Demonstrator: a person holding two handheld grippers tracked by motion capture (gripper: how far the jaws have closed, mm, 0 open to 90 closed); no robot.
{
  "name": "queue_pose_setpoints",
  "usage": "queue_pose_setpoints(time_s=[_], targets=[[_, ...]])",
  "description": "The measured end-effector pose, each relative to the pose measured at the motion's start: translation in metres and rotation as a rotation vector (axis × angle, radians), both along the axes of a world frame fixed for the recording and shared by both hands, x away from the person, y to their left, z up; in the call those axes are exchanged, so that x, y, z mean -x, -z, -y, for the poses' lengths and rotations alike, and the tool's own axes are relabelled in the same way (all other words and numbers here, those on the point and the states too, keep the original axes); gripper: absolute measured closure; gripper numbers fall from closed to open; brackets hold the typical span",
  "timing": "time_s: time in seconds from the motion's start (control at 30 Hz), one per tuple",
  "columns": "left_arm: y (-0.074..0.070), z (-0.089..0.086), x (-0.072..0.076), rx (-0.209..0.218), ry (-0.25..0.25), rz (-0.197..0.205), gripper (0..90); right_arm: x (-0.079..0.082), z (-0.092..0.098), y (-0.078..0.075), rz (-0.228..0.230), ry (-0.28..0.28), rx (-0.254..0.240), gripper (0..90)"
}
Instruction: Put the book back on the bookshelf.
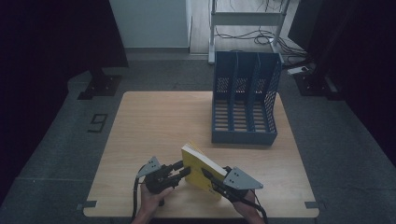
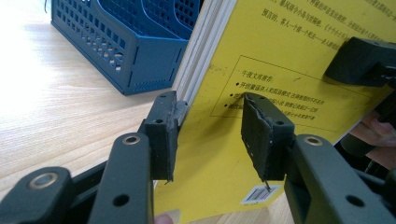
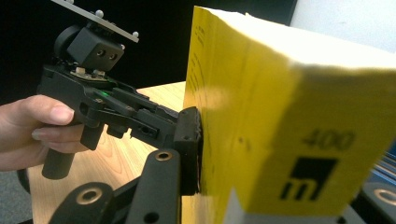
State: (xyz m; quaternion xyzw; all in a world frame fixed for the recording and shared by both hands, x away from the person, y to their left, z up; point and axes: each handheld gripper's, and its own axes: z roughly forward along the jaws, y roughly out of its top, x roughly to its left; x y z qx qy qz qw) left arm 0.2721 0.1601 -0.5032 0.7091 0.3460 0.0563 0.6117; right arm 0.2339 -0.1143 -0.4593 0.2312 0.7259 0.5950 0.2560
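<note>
Wooden surface (image 1: 140,140), near edge: yellow book (image 1: 196,163) kept upright, squeezed tight by right gripper (image 1: 208,175), likely bound for blue file rack (image 1: 245,107); left gripper (image 1: 184,169) half open, steadying cover.

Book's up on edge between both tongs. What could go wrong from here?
1. The right tongs alone clamp the thick yellow book; it may pivot or slip.
2. The left tongs stand open, pads against its cover, not clamping; a push could topple it.
3. The blue file rack has narrow slots; the book could catch on a divider.
</note>
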Motion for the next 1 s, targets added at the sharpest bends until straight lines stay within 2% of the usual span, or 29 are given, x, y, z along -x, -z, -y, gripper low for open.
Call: queue_pose_setpoints(time_s=[0.07,0.47,0.63,1.0], targets=[[0.001,0.001,0.0,-0.014,-0.004,-0.002,56.1,0.0,0.0,0.0,-0.002,0.002,-0.006,73.0],[0.004,-0.004,-0.004,-0.009,-0.033,-0.037,53.5,-0.001,0.003,0.002,-0.016,0.034,-0.04,73.7],[0.005,-0.004,-0.005,-0.018,-0.031,-0.038,53.2,-0.002,0.006,0.001,-0.042,0.043,-0.065,74.3],[0.006,-0.002,-0.005,-0.031,-0.022,-0.045,52.6,-0.003,0.012,0.0,-0.034,0.083,-0.074,74.5]])
